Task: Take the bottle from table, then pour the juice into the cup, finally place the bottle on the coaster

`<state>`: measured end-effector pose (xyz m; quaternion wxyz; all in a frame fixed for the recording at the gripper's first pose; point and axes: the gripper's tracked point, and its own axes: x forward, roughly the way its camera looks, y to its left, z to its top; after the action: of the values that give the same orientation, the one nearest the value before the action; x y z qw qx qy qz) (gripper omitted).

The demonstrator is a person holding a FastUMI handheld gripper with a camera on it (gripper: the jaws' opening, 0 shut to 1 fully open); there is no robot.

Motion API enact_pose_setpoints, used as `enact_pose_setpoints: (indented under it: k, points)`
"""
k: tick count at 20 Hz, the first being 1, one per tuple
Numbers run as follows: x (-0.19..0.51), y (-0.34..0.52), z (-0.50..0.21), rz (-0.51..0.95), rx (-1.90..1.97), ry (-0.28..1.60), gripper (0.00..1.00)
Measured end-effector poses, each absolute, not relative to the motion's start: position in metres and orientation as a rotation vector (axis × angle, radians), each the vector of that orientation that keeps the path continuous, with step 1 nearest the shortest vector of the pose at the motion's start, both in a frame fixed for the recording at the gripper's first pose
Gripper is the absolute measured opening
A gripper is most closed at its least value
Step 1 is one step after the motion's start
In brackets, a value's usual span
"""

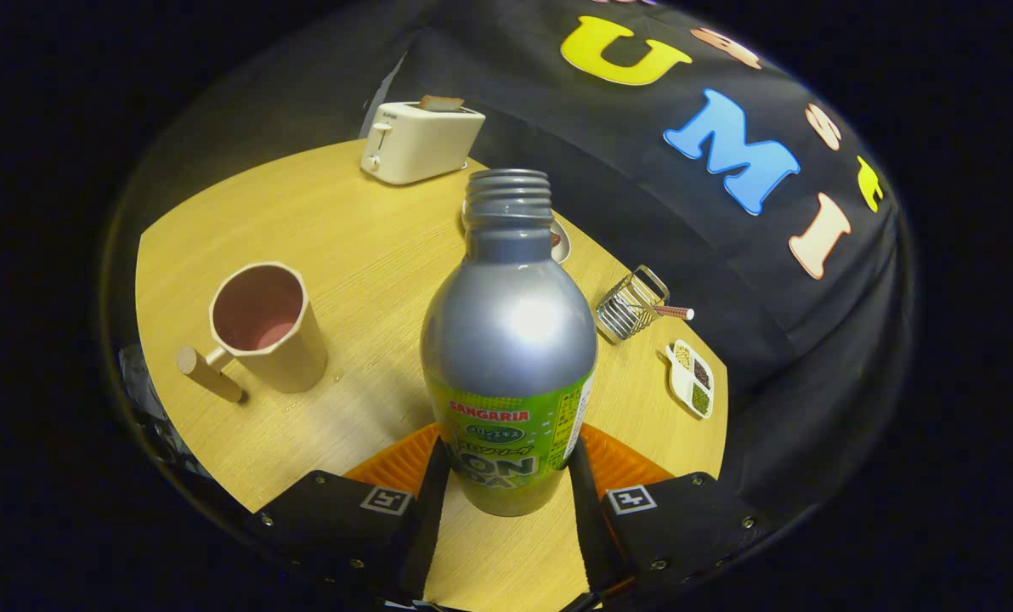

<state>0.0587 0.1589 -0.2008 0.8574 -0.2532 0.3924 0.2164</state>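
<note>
Silver bottle [508, 340] | clamped between jaws, both pressing its label | cup [267, 327] beyond, left

hidden: white dish [561, 245] beyond claw [506, 497], mostly behind bottle [508, 340] | small: filling of tray [691, 378] right of claw unclear | cut off: finger bases

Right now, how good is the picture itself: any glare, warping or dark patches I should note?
Gripper view: a bright glare spot sits on the bottle shoulder; fisheye bends the table edge into a curve; the cup, toaster and wire rack read sharp; light falls off toward the wall; the gripper fingers press the bottle's sides.
</note>
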Motion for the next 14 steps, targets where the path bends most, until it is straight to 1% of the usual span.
enact_pose_setpoints:
  k: [5,10,14]
  points:
    - [0.082,0.157,-0.194,0.432,-0.413,0.746,0.68]
    - [0.103,0.149,-0.193,0.410,-0.330,0.719,0.68]
    - [0.127,0.147,-0.189,0.384,-0.276,0.648,0.68]
